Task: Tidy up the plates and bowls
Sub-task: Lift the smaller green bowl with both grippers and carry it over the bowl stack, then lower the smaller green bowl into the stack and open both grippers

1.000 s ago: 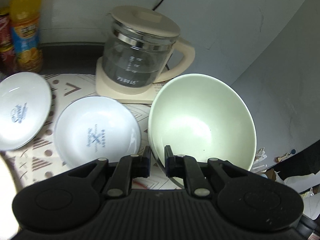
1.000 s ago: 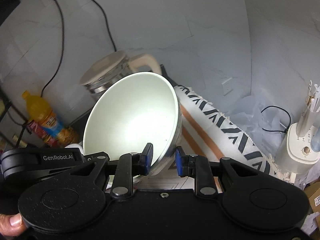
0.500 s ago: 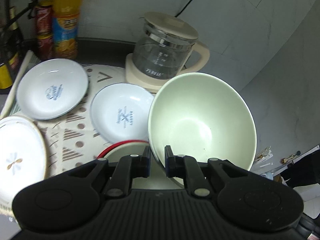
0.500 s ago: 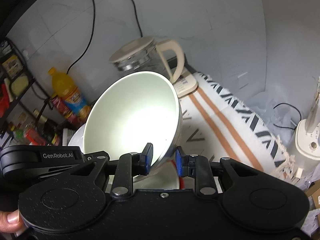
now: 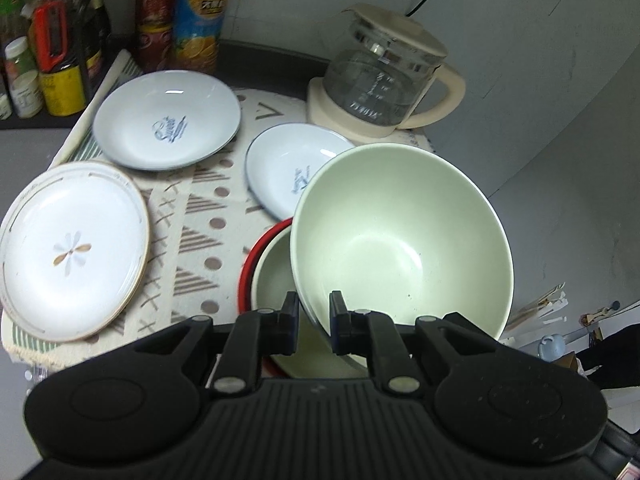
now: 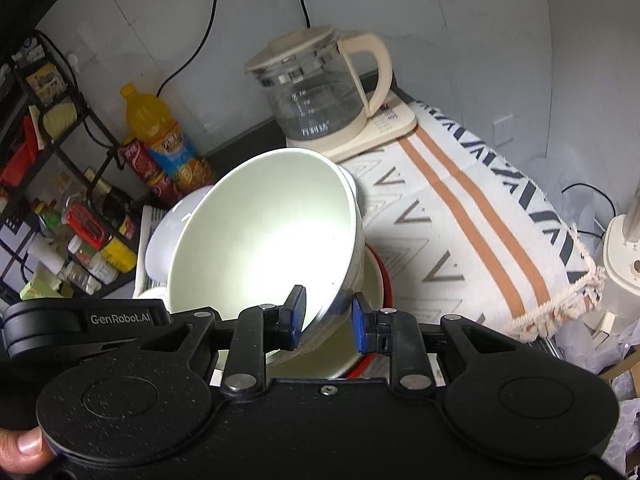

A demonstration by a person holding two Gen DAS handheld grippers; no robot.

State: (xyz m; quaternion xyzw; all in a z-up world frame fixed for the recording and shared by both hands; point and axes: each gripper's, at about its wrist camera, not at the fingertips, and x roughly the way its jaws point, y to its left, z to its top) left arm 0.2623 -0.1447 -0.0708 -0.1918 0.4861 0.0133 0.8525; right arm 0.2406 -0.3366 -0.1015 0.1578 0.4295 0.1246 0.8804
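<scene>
A large pale green bowl (image 5: 400, 240) hangs tilted in the air, and my left gripper (image 5: 314, 316) is shut on its near rim. In the right wrist view the same-looking bowl (image 6: 260, 240) has its wall pinched between the blue pads of my right gripper (image 6: 328, 316). The left gripper's black body (image 6: 88, 320) shows beside it. Directly under the held bowl sits a red-rimmed bowl (image 5: 250, 264) with a cream inside, on the patterned cloth. Two pale blue plates (image 5: 168, 120) (image 5: 280, 164) and a gold-rimmed flower plate (image 5: 72, 248) lie to the left.
A glass kettle (image 5: 380, 76) on its cream base stands at the back by the wall. Drink bottles (image 5: 200, 12) and a black rack of jars (image 6: 60, 160) crowd the back left. The striped cloth (image 6: 460, 208) runs off to the right toward a white appliance (image 6: 624, 272).
The held bowl has travelled away from the kettle and now hangs over the red-rimmed bowl. More plates have come into the left wrist view. Both grips are unchanged.
</scene>
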